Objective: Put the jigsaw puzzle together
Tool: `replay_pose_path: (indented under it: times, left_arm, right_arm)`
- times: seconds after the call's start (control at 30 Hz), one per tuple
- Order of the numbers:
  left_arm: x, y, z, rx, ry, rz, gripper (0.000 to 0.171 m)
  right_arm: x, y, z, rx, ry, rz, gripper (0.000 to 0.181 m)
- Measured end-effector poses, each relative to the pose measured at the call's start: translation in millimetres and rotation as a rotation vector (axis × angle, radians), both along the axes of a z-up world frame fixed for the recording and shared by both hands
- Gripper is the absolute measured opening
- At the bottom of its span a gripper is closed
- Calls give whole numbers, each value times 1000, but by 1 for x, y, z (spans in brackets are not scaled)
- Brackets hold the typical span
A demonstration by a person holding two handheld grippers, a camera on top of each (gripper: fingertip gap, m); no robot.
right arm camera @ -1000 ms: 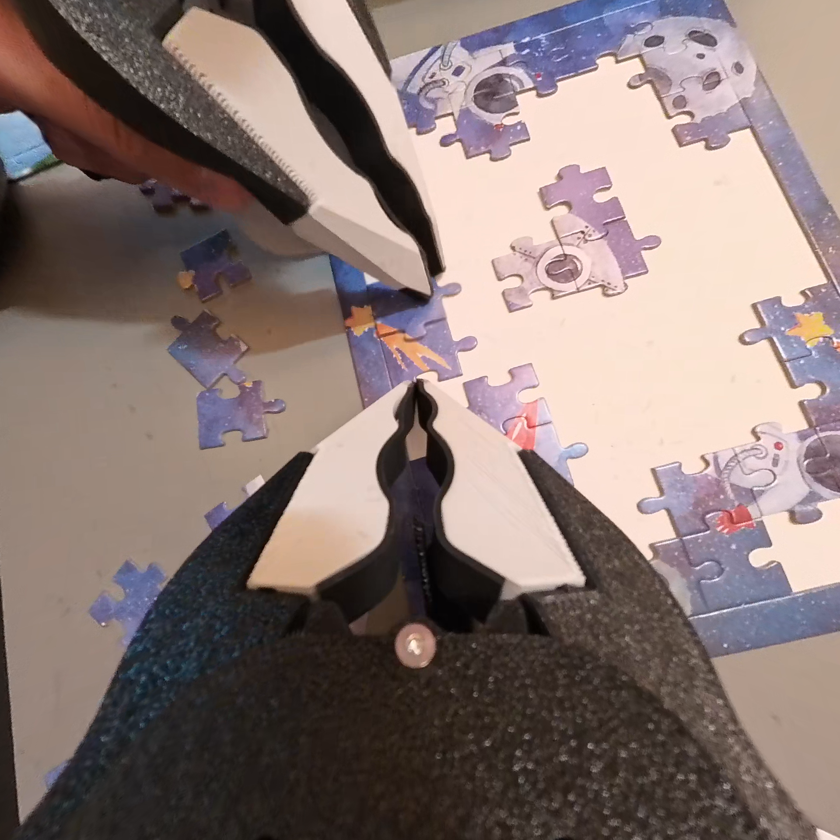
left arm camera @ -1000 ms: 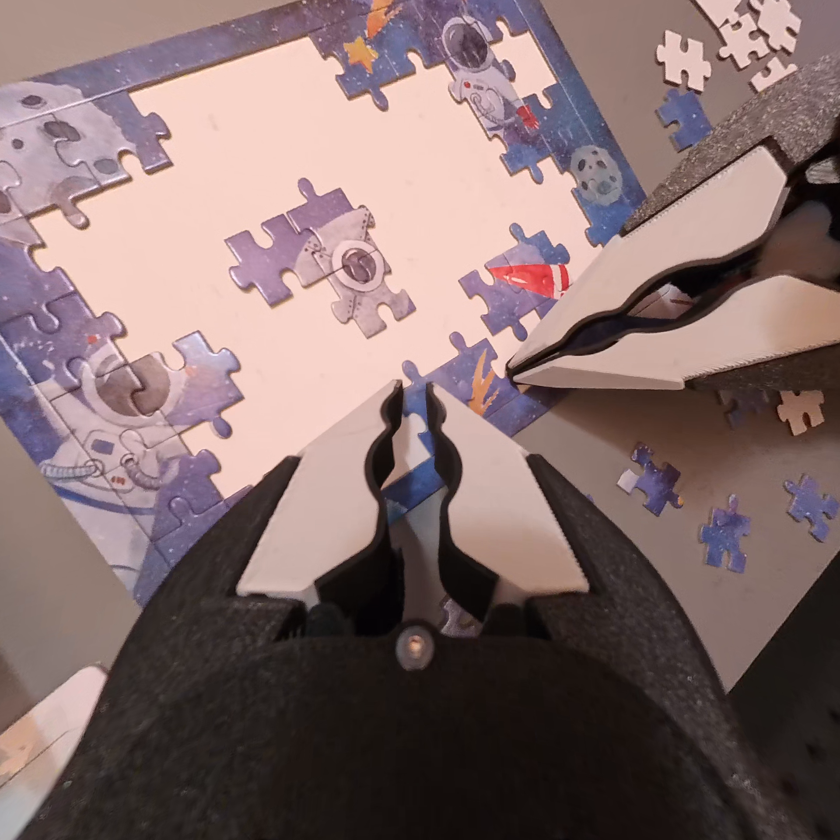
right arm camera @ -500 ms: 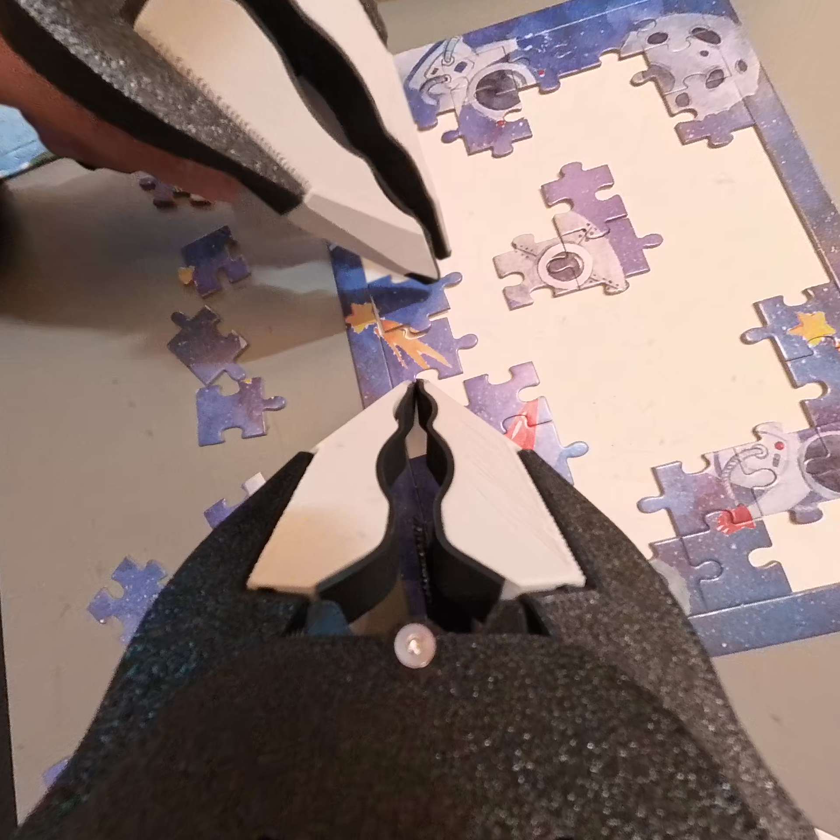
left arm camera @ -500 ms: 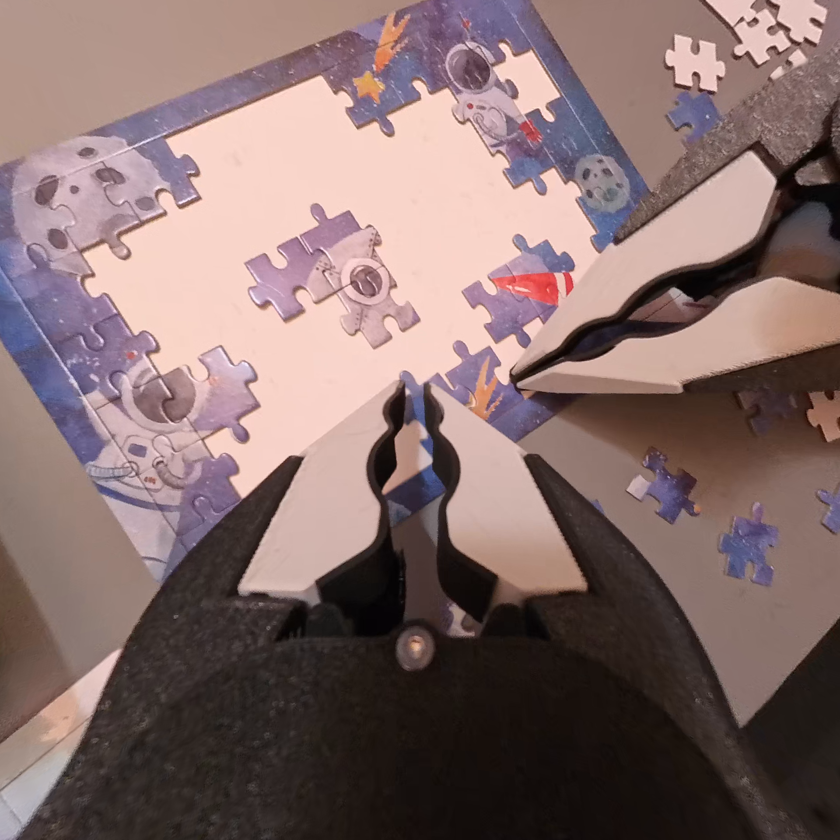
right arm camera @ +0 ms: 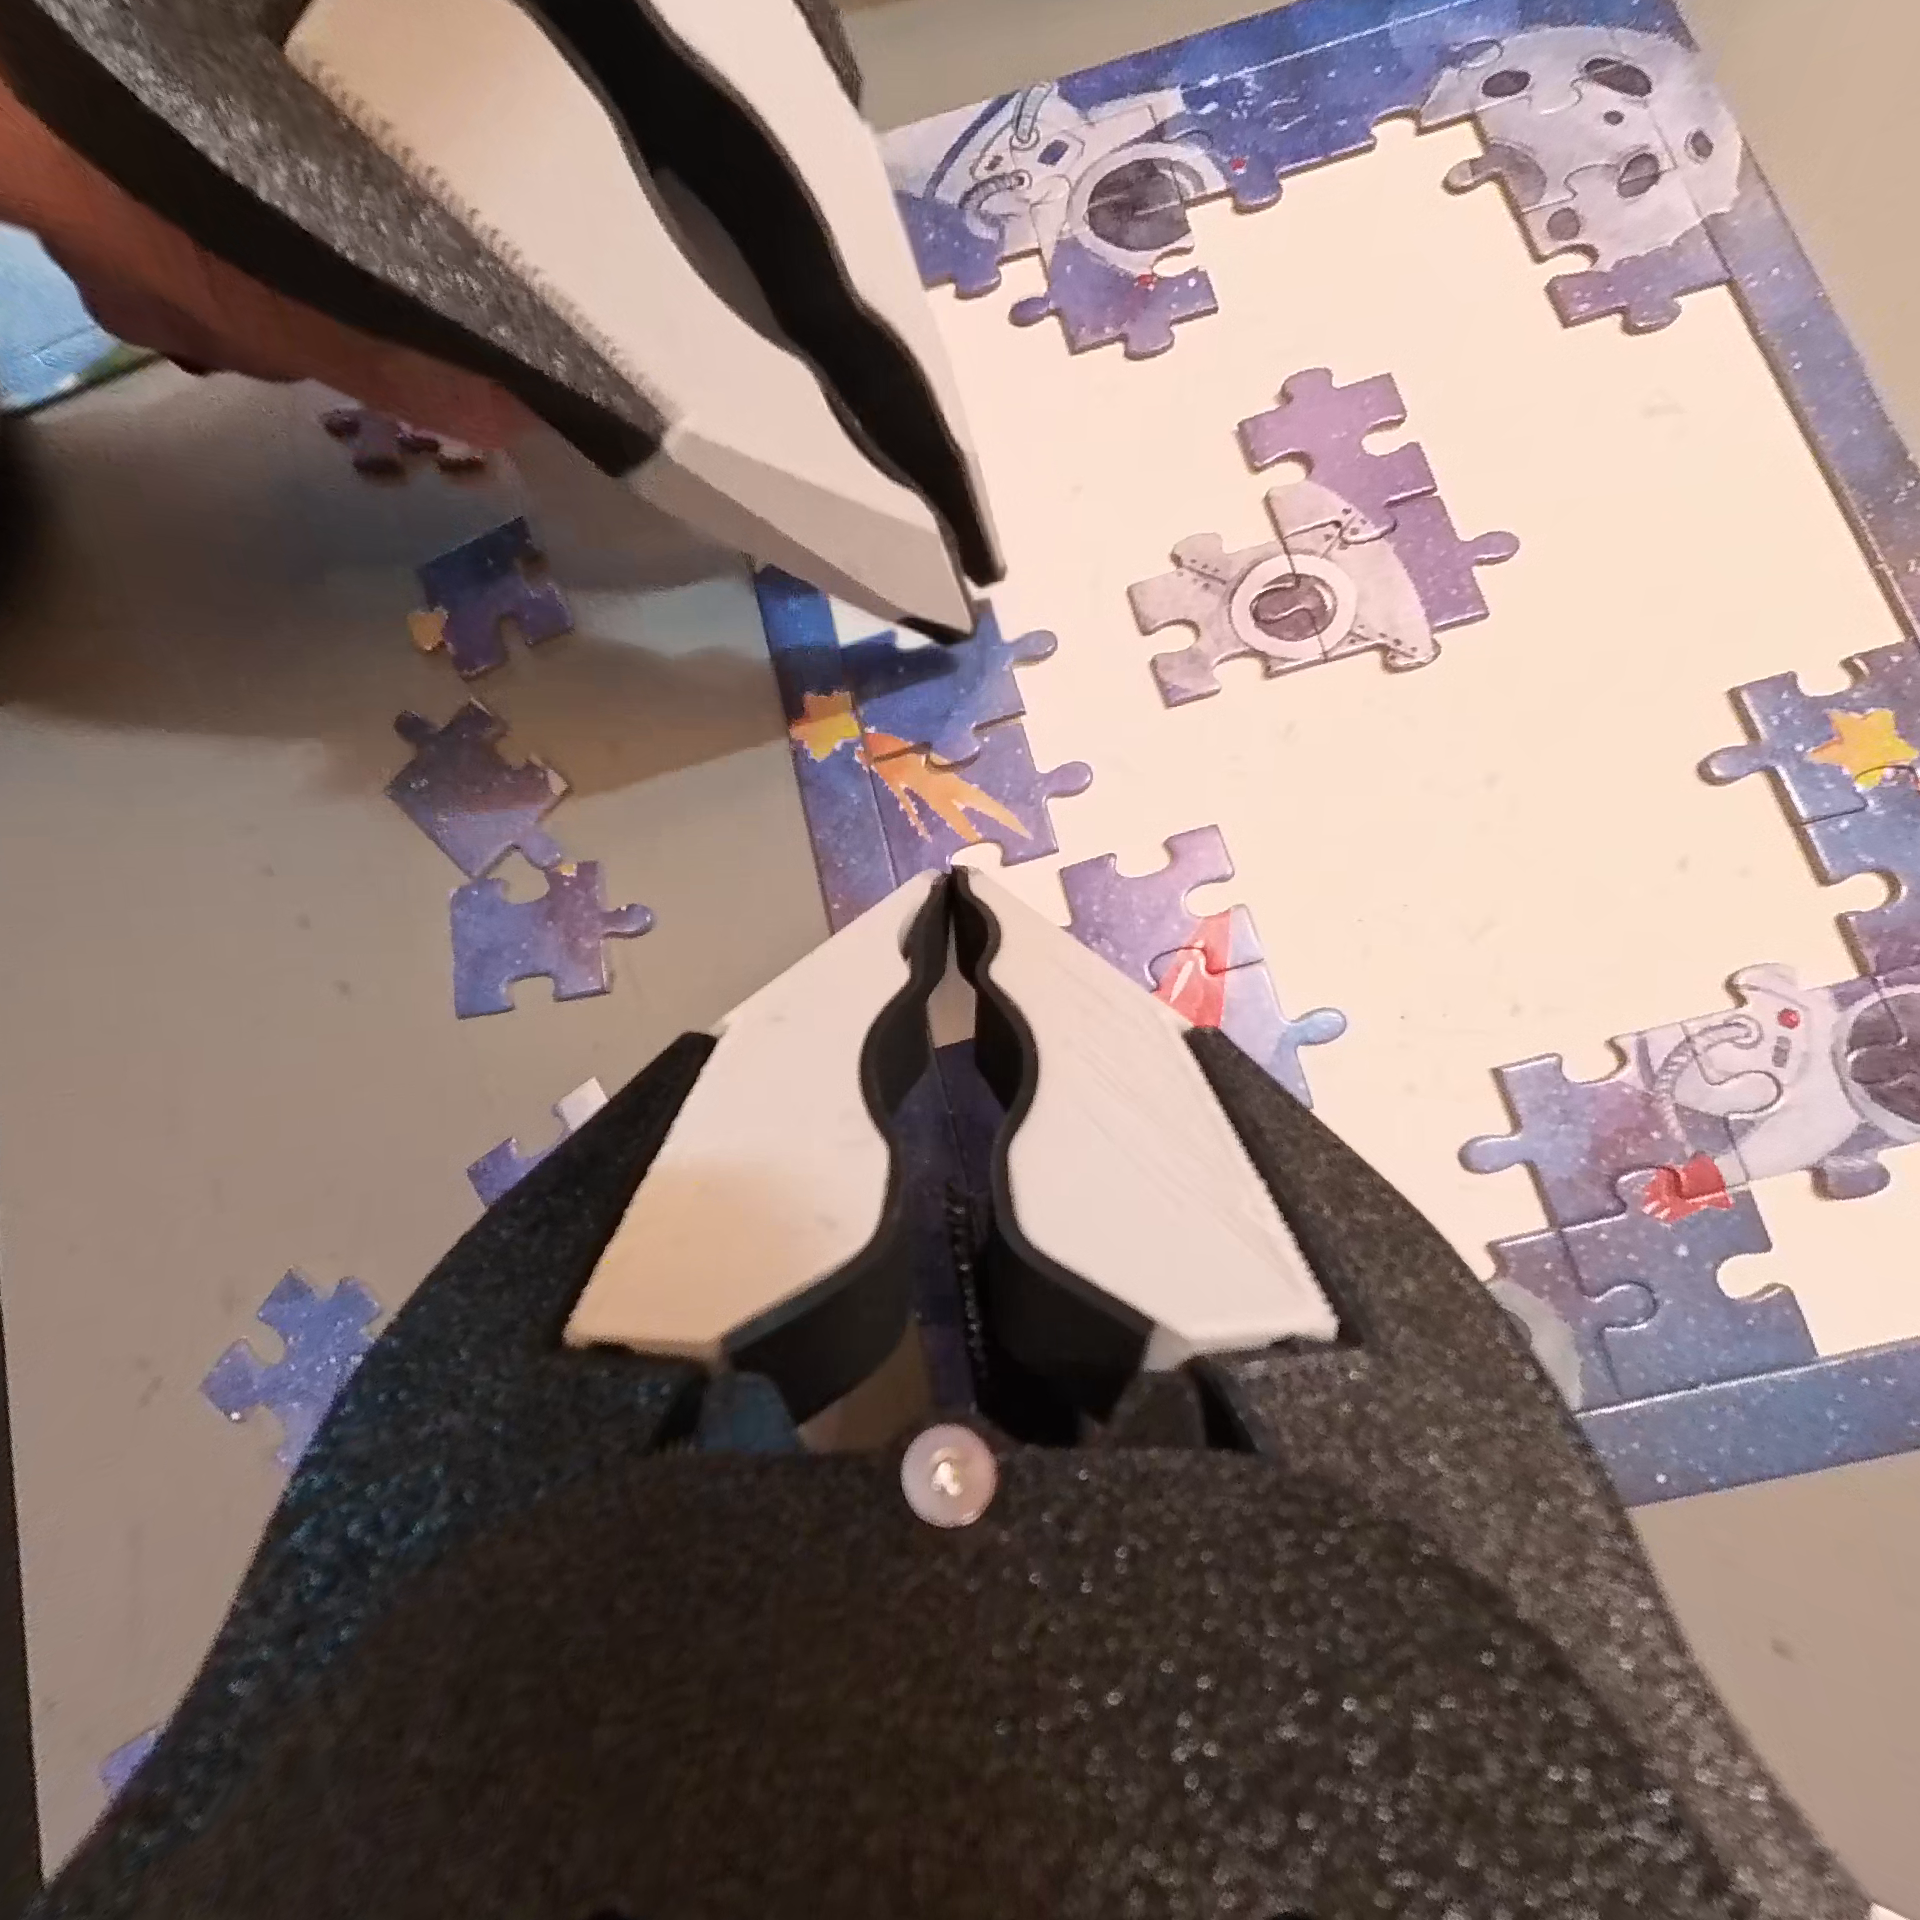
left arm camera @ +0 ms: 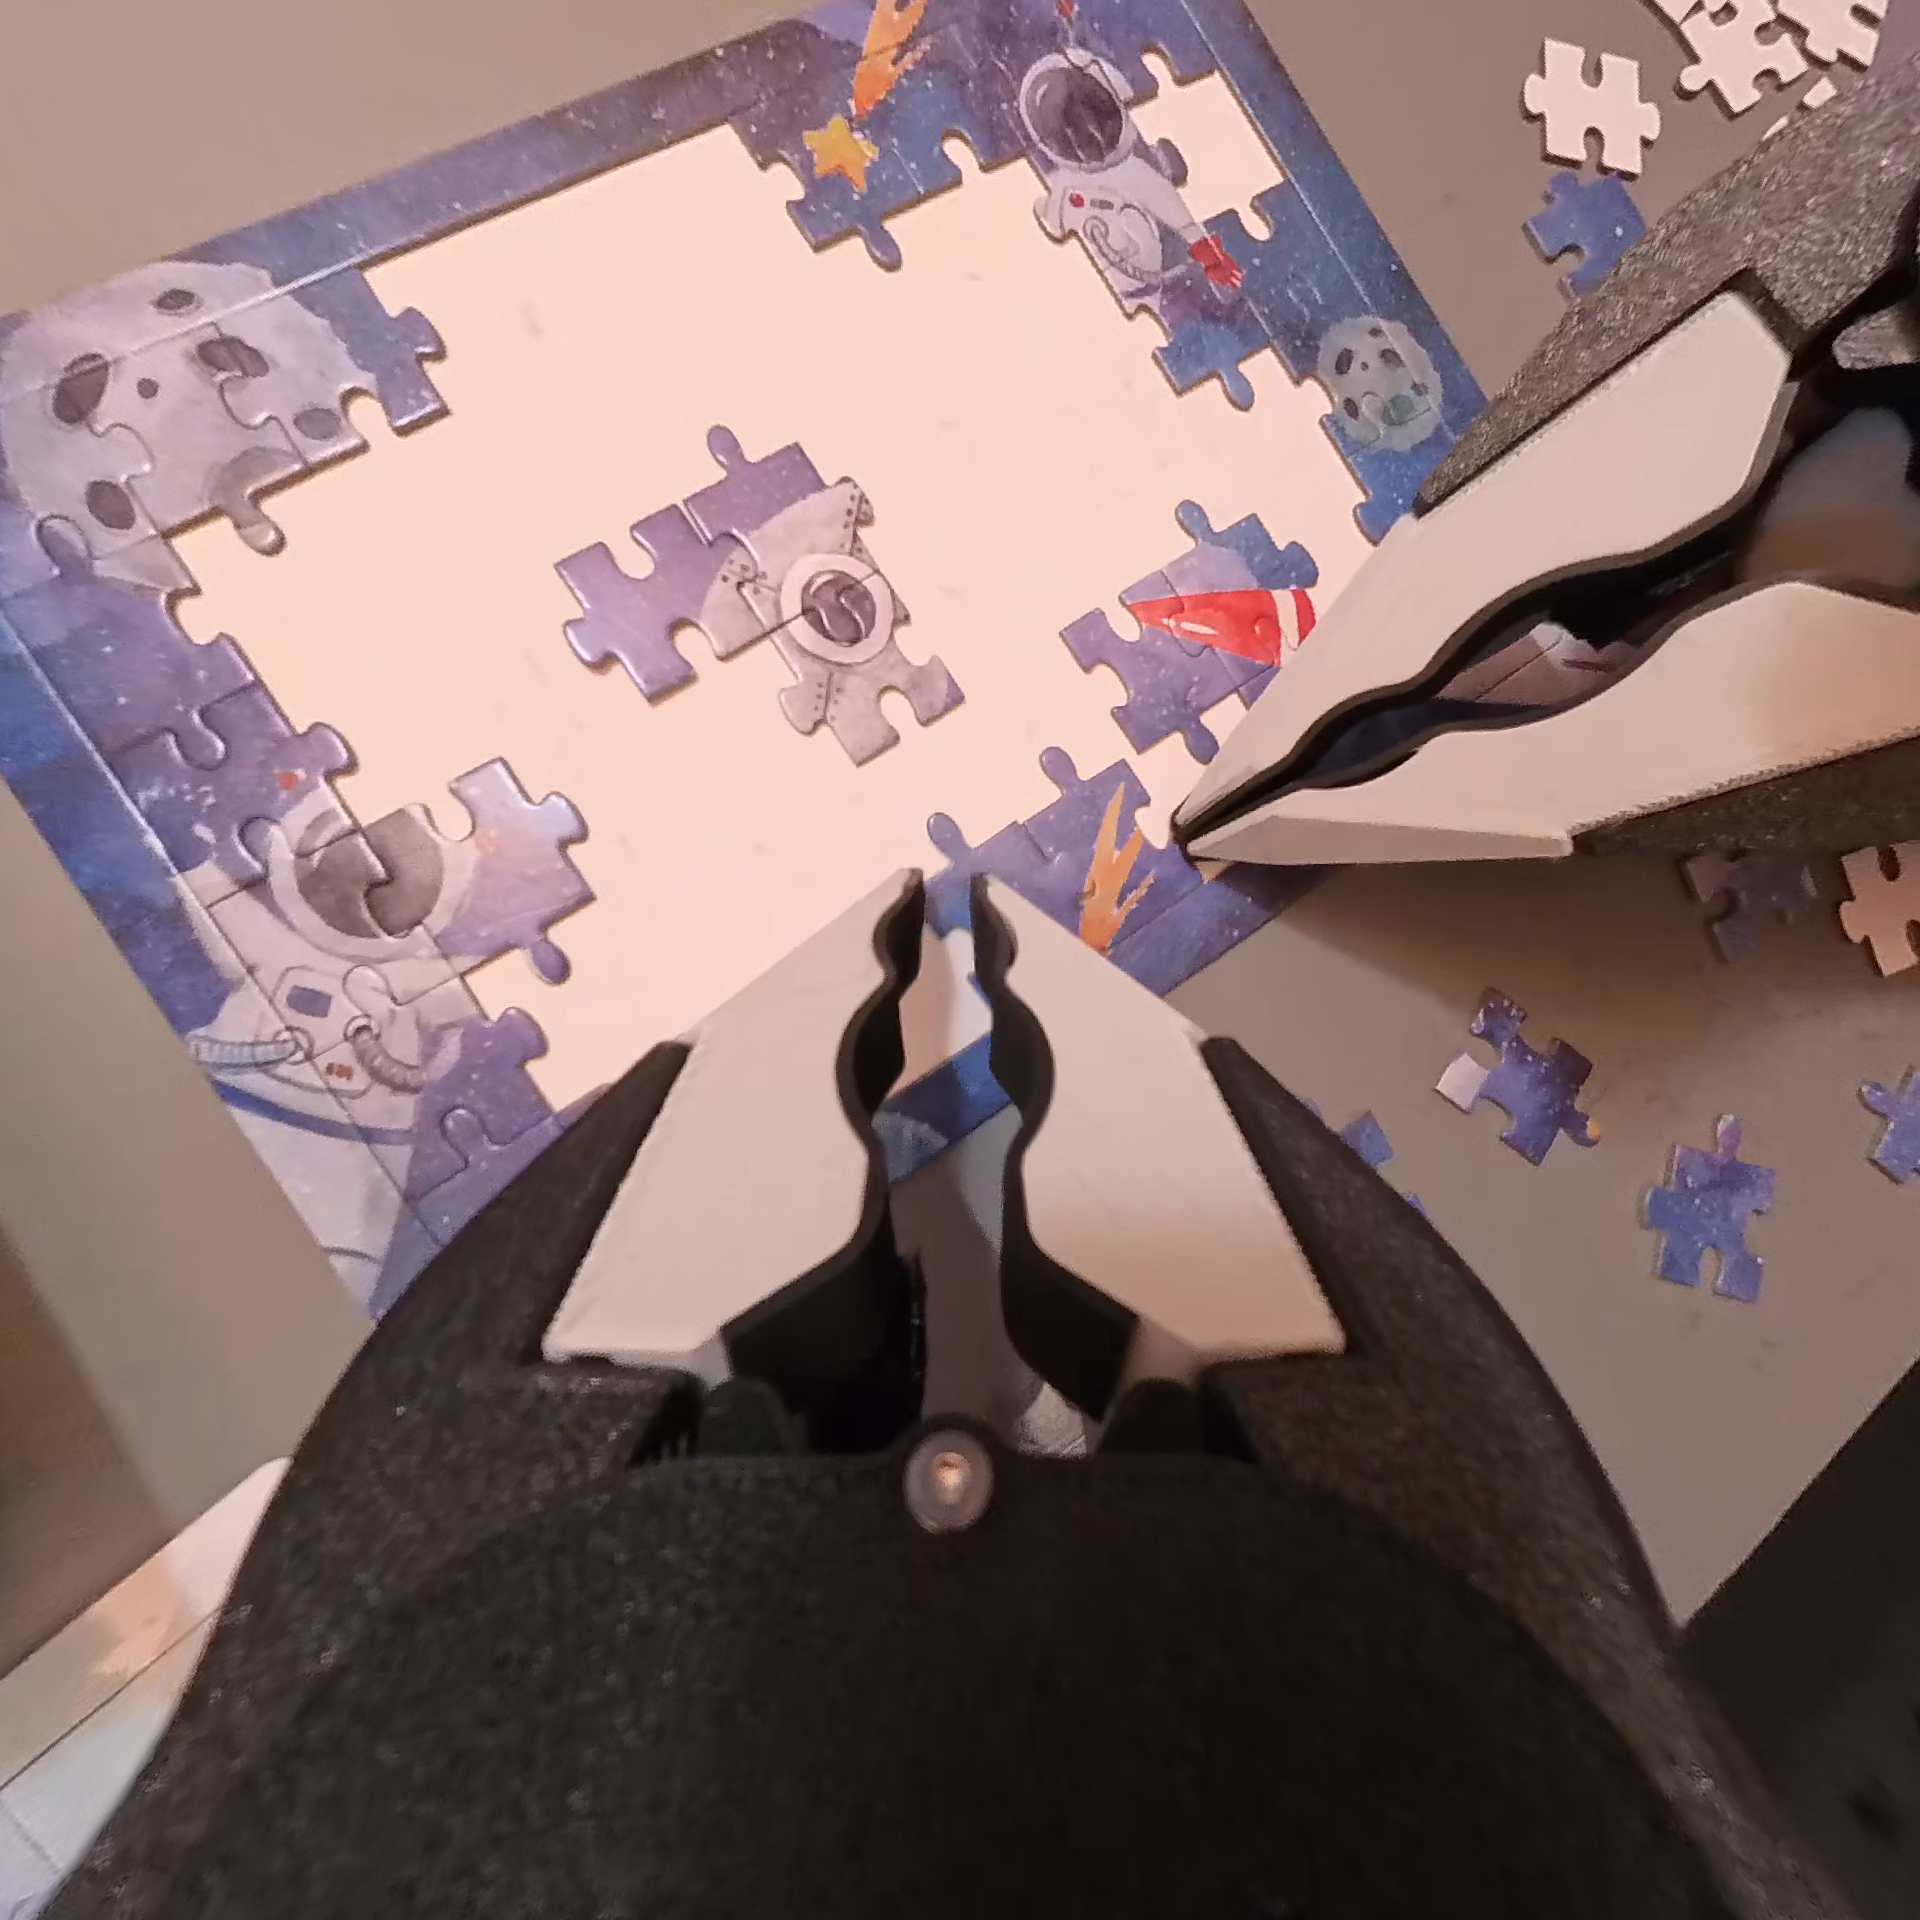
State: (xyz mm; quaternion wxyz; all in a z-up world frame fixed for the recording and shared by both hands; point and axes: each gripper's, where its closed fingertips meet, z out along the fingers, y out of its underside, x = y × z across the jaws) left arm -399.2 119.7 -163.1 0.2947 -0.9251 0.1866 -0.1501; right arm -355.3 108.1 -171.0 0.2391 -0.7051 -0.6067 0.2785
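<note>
Presently both tools hang over the jigsaw puzzle [left arm camera: 727,436], a space scene in a blue-bordered tray on the grey worktop [left arm camera: 1403,1091], and the comet piece [left arm camera: 1112,862] on the tray's near border serves as landmark. The left tool [left arm camera: 948,883] is poised just beside the comet piece, its white fingers slightly apart with a narrow gap at the tips and nothing visible between them. The right tool [right arm camera: 954,878] has its tips pressed together just at the other side of the comet piece; a thin dark edge shows deep between its fingers in the right wrist view, but whether that is a held piece cannot be told. Beyond the comet piece, toward the tray's middle, lie the red rocket-nose cluster [left arm camera: 1195,644] and, farther in, the porthole cluster [left arm camera: 769,613], both unattached to the frame. Corner groups with astronauts and a cratered moon are already joined to the border. Loose pieces [right arm camera: 499,831] lie on the worktop outside the border nearest the comet piece, some face down. The step in hand appears to be seating or checking the border pieces around the comet. The next move probably calls for lifting a loose piece, turning it to match the open socket, and pressing it flat without shifting its neighbours.
</note>
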Motion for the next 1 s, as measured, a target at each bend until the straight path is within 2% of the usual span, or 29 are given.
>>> replay_pose_path:
  times: [0.23, 0.33, 0.5, 0.83, 1.0]
  left_arm:
    - [9, 0, -4, 12, 34, -74, 9]
    - [11, 0, 2, 42, 71, -111, 9]
    - [13, -3, 2, 53, 144, -159, 2]
    - [9, -11, -5, 76, 172, -305, 8]
    - [6, -9, -5, 44, 158, -298, 13]
  right_arm:
    - [0, 0, 0, -2, 2, 0, 0]
    - [0, 0, 0, -6, 3, -1, 0]
    - [0, 0, 0, -13, 6, -2, 0]
    - [0, 0, 0, -19, 9, 1, 0]
    - [1, -1, 4, -27, 7, 9, 0]
